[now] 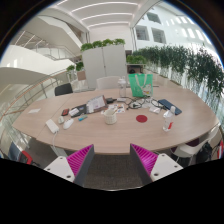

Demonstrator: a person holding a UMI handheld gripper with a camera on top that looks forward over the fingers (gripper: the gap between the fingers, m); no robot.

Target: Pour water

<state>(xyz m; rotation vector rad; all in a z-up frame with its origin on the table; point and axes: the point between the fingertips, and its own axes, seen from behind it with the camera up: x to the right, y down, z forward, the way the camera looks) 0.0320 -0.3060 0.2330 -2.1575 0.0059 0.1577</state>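
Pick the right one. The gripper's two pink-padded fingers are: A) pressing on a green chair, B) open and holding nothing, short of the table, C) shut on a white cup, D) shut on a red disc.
B: the gripper is open, nothing between its pink pads, with the long oval wooden table beyond its fingers.

table items (100, 108) too small, chairs (192, 147) cut off

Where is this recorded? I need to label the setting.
Probably an open office or atrium meeting area: a large oval wooden table strewn with items, white cabinets topped with plants, and balconied upper floors behind. The gripper hovers open before the table.
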